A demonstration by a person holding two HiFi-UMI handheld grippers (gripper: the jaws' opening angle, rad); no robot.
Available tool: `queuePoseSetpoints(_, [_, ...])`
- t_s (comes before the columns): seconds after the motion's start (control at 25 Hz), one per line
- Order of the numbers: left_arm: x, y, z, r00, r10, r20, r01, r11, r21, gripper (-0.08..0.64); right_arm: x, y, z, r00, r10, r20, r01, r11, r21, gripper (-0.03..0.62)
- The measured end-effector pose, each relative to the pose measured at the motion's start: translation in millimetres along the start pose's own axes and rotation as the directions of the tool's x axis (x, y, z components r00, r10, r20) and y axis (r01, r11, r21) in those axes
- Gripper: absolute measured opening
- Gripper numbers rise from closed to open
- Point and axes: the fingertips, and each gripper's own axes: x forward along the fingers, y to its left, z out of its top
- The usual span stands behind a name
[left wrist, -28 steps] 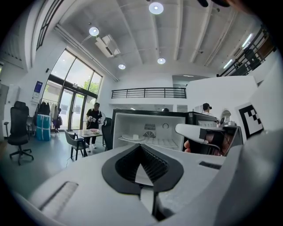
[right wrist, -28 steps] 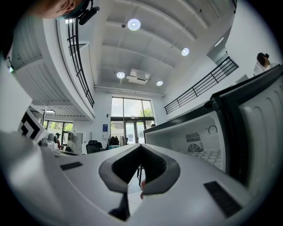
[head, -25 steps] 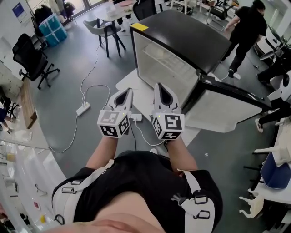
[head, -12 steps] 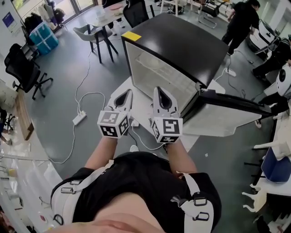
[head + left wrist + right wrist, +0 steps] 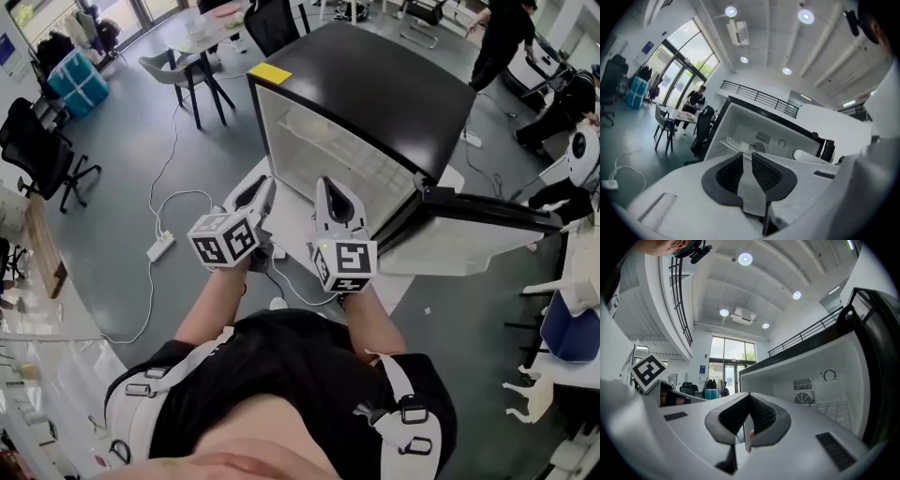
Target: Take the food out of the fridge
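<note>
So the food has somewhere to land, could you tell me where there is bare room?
The fridge's black top is bare; so is the white base before it. A power strip crowds the floor left, the open door the right.

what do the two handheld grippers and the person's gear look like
Both the left gripper and the right gripper are white, tapered shells with dark grey ribbed pads lining the jaws. Each carries a white cube printed with black square markers. The person wears a black top and a white strap harness with black buckles.
</note>
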Motion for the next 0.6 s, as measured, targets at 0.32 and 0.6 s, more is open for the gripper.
queuePoseSetpoints(0.32, [38.1, 15.5, 0.2, 0.974, -0.213, 0.076, 0.214, 0.756, -0.618, 0.113, -3.1, -14.4, -8.3, 0.998, -0.048, -0.028, 0.048, 0.999, -0.003, 0.008])
queuePoseSetpoints(0.6, [81.6, 28.2, -5.8, 0.969, -0.229, 0.095, 0.201, 0.502, -0.841, 0.126, -10.9, -27.0, -9.7, 0.995, -0.098, -0.03, 0.098, 0.995, -0.004, 0.008])
